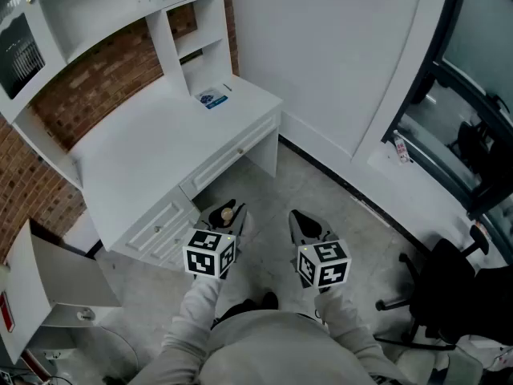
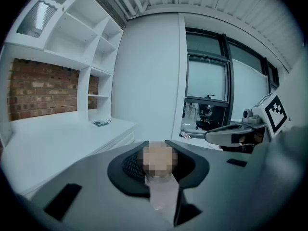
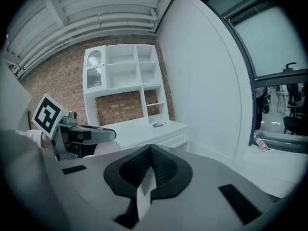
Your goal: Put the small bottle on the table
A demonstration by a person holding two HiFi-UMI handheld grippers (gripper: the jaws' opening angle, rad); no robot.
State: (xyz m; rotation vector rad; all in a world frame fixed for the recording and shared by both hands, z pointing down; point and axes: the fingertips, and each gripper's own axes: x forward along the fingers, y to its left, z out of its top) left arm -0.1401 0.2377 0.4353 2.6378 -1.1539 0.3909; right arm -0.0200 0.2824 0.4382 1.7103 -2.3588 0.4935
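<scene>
White desk: it stands against a red brick wall, ahead and to the left of both claws. Its top is bare but for a small blue and white thing near the back corner.
Small bottle: it is up in the air, over the floor and just in front of the desk's drawers. It is not on the desk.
Left claw: its two jaws are partly apart and press on the bottle from both sides. The bottle stands up between the tips, and its round tan top pokes out.
Right claw: it is beside the left claw and does not touch it. Its jaws are pressed together with nothing between them.
Only in the head view: the tan top of the bottle, the person's grey sleeves, the drawers, and a black chair far to the right.
Only in the left gripper view: the bottle's pale pink body, which runs down between the jaws. Its top is blurred there. A dark window shows past the desk.
Only in the right gripper view: the dark pads meet at the tips. The white shelves over the desk show in full.
</scene>
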